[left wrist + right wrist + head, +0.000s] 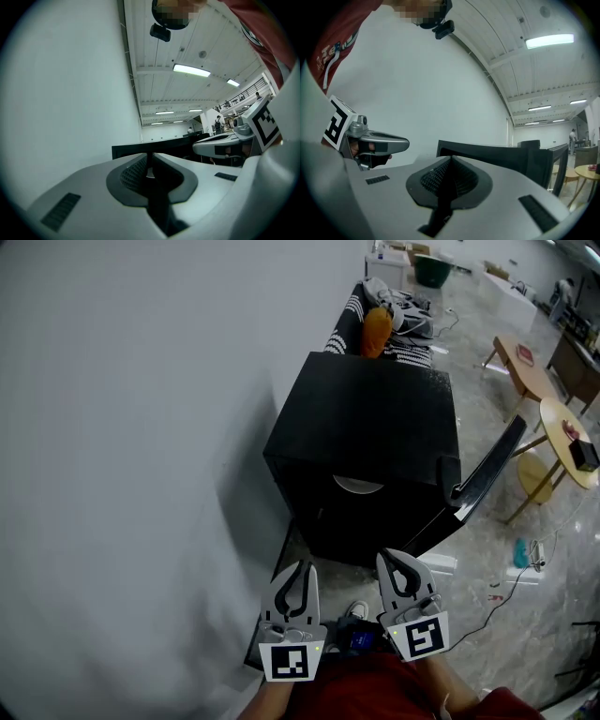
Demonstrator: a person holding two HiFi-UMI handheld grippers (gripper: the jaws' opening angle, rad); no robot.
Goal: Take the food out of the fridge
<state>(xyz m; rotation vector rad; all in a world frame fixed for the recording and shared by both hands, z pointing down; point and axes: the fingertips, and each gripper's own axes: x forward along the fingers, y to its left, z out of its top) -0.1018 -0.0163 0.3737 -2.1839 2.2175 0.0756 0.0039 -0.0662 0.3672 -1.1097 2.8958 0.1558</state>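
Both jaws together and empty, the left hand-held gripper [300, 570] and right hand-held gripper [394, 561] point at the black fridge [375, 427] at 12 o'clock. Its door [487, 470] hangs open toward 2 o'clock, nearer the right. Food inside cannot be made out.

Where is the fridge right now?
In the head view, the black fridge stands centre frame beside the white wall at left, its door open on the right.
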